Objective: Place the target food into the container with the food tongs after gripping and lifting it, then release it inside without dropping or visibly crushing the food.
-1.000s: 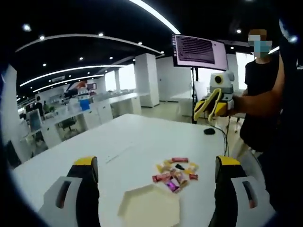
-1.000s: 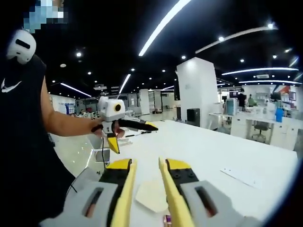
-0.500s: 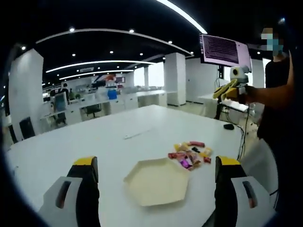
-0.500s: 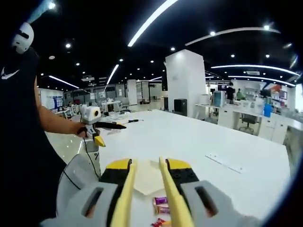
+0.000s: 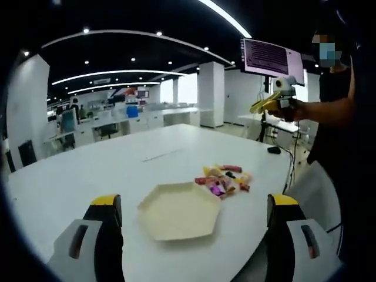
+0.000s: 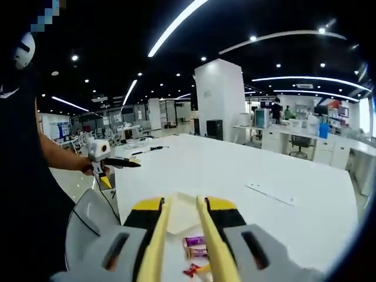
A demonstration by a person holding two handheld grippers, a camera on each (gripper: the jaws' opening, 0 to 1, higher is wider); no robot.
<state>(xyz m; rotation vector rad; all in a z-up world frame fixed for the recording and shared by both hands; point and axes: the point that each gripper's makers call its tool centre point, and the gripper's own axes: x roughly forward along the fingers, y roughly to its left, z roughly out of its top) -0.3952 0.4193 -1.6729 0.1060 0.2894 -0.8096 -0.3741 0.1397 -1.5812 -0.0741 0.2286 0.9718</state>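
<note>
A cream hexagonal container lies on the white table, just ahead of my left gripper, whose black, yellow-tipped jaws stand wide open with nothing between them. A pile of wrapped candies sits beside the container's far right edge. My right gripper is shut on yellow food tongs, whose two arms run forward slightly apart. Between those arms I see the container and nearer candies. The right gripper is raised at the right, off the table. The left gripper hangs at the far left.
A thin white strip lies on the table further out. A small black object with a cable sits near the table's right edge. A person stands at that edge, and a screen hangs behind. Office desks stand beyond.
Both cameras have swung. In the right gripper view the tongs now point lower, and the candies and container have come between their arms. The left gripper stays open.
</note>
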